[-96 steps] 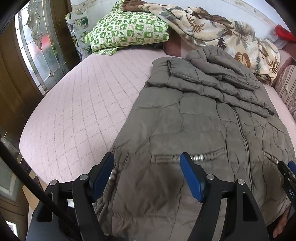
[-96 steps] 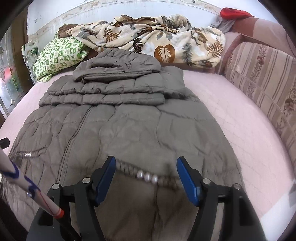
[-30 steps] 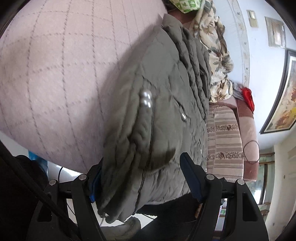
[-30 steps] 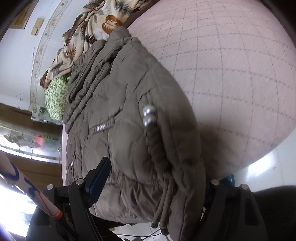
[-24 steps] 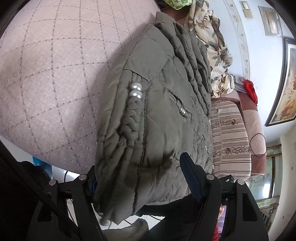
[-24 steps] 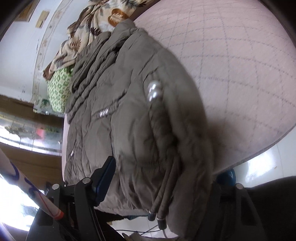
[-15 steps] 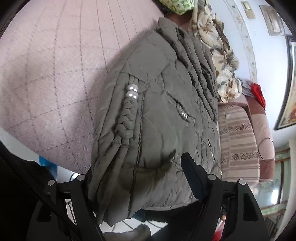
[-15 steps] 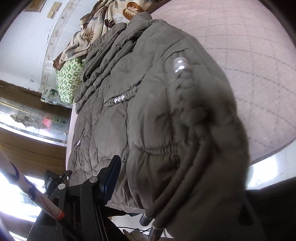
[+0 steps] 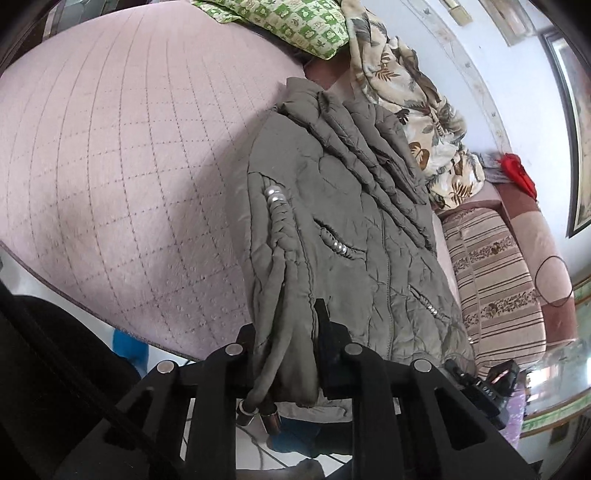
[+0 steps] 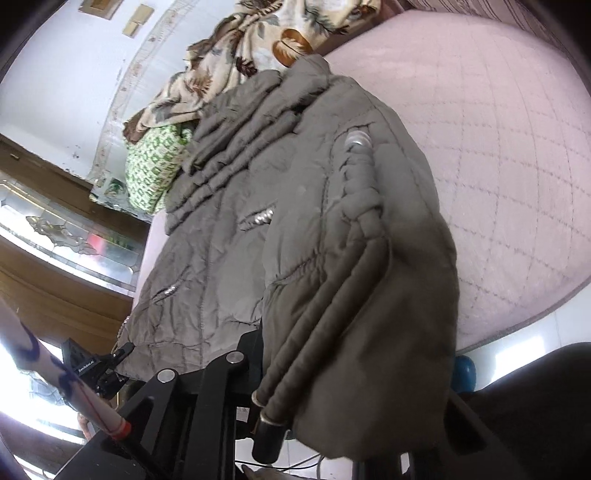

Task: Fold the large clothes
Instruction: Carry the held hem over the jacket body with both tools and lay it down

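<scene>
jacket hem [image 9: 288,332] between closing tongs [image 9: 286,341]

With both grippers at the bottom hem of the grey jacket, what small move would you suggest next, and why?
Probably lift the hem and carry it toward the hood. The left gripper and right gripper are closing on the jacket hem, its sleeves already lie folded across the chest, and the lower half still hangs over the bed edge.

Ahead of us the pink quilted bed [image 9: 122,155] carries the grey jacket [image 9: 343,206], with a green pillow [image 9: 295,22] and leafy blanket [image 9: 417,110] beyond.
</scene>
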`<state>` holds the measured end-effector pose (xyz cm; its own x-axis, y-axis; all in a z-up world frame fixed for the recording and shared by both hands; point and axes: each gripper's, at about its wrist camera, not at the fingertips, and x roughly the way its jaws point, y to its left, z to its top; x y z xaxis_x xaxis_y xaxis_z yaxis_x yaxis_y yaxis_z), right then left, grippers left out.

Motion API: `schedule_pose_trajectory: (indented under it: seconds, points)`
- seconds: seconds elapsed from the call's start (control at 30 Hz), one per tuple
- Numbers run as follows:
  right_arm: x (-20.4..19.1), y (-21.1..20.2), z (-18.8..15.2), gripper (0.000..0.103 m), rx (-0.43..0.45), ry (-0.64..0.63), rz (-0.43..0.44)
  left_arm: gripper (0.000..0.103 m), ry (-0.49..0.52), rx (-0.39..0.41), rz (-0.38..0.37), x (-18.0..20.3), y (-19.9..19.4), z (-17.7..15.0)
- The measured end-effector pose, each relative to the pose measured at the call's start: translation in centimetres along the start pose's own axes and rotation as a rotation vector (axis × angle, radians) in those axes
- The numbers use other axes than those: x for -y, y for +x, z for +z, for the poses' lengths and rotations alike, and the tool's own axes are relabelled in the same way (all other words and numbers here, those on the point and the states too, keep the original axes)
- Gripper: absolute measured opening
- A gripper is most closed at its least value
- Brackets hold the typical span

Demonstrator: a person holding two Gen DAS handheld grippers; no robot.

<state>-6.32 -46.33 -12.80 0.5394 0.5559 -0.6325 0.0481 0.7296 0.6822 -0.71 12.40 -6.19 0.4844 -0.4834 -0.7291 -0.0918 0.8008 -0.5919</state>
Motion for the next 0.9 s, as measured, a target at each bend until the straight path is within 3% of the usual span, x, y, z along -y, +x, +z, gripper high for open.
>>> schedule_pose_trajectory:
  seconds: [0.13, 0.4, 0.63, 0.9]
  points:
    - [-0.8, -0.3, 0.4, 0.022, 0.003, -0.024, -0.001, 0.017, 0.018, 0.021, 0.004, 1.1, -0.3, 1.2]
    - [-5.1, -1.3, 3.9, 0.021, 0.057, -0.124, 0.003, 0.017, 0.119, 0.165, 0.032, 6.1, -1.4, 6.9]
    - [-8.8, -1.3, 9.1, 0.021, 0.147, -0.189, 0.0, 0.017, 0.187, 0.247, 0.094, 10.2, 0.9, 12.8]
    - [-12.6, 1.7, 17.6, 0.021, 0.242, -0.206, -0.058, 0.017, 0.256, 0.317, 0.213, 15.6, 5.1, 22.8]
